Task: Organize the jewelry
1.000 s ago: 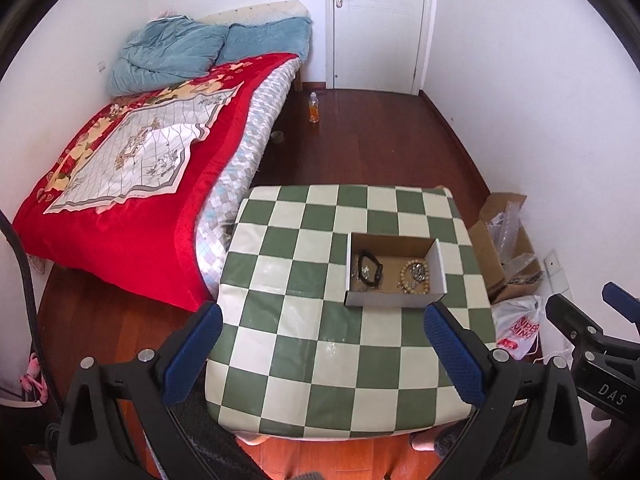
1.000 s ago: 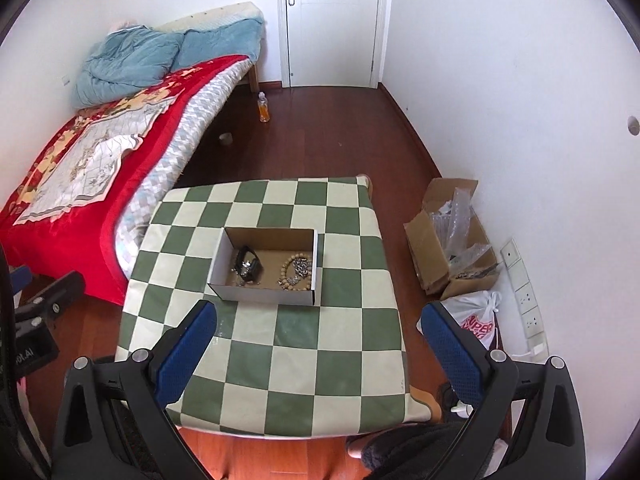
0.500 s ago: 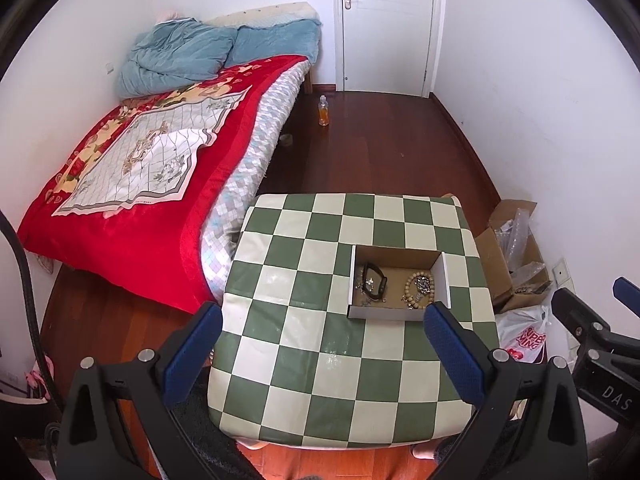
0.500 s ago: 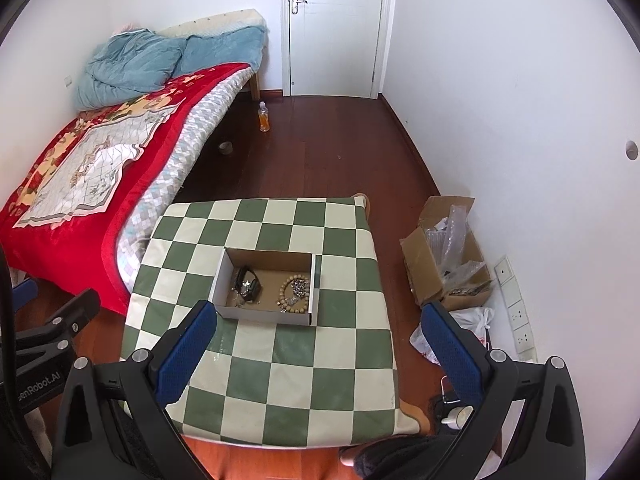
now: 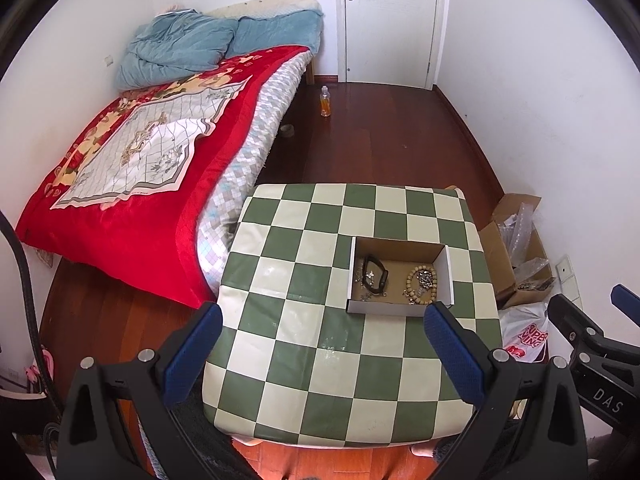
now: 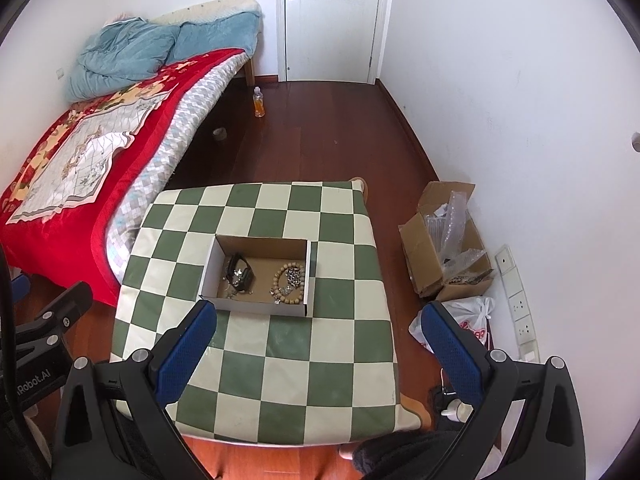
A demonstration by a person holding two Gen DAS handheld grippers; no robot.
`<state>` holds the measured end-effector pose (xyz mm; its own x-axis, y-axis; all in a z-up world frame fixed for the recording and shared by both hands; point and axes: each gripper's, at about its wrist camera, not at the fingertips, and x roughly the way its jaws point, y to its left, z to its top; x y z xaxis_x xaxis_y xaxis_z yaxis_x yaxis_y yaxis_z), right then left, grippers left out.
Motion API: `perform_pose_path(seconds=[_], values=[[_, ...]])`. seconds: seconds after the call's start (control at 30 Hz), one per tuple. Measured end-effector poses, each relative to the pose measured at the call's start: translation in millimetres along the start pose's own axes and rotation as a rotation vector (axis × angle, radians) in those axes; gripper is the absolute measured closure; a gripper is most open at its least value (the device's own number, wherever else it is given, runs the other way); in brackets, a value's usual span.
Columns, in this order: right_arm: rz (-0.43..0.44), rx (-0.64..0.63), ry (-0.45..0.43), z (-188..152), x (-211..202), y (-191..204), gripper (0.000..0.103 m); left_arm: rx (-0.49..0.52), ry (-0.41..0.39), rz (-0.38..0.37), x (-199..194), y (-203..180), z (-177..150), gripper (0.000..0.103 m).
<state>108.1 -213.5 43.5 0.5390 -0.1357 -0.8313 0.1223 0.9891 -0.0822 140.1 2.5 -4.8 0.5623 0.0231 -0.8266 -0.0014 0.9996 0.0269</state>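
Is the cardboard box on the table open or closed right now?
Open. The cardboard box has no lid over it: a black band and a bead bracelet lie visible inside.

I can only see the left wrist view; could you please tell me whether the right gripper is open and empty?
Observer: Yes, the right gripper is open, with nothing between its fingers, and it is aimed at the checkered table.
Operator: Thank you. What is on the wall behind the plastic bag?
Observer: A row of white wall sockets runs along the wall just behind the plastic bag.
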Motion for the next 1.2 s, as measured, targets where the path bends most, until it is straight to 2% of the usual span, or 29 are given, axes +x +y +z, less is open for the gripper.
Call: perform_pose_path(seconds=[1.2], values=[[0.008, -0.001, 0.004, -3.6, 1.2, 1.3, 0.0, 0.021, -0.008, 0.013, -2.4, 2.5, -4.2, 0.0]])
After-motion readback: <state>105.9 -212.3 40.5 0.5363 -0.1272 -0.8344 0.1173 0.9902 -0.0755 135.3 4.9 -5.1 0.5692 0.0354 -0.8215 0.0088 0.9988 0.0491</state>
